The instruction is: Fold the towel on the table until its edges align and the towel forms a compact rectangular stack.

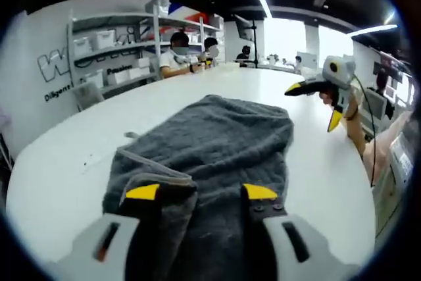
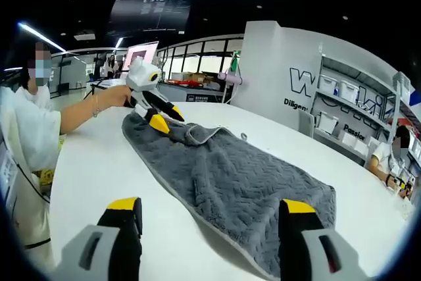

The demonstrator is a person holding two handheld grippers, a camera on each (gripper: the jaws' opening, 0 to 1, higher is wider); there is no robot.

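A dark grey towel (image 1: 223, 143) lies spread lengthwise on the white table (image 1: 59, 169), with a short fold at its near left corner. My left gripper (image 1: 200, 192) is open, its yellow-tipped jaws standing low over that near end. My right gripper (image 1: 314, 104) hangs open in the air off the towel's far right side. In the right gripper view the towel (image 2: 243, 182) runs away across the table (image 2: 85, 162) to the left gripper (image 2: 164, 116), which a hand holds with one tip on the far end. The right gripper (image 2: 212, 205) is wide open above the towel's near corner.
White shelves with boxes (image 1: 112, 44) stand against the wall (image 2: 348, 90). People sit at the table's far edge (image 1: 177, 54). The person holding the grippers (image 2: 29, 123) stands at the table's side. Bare tabletop surrounds the towel.
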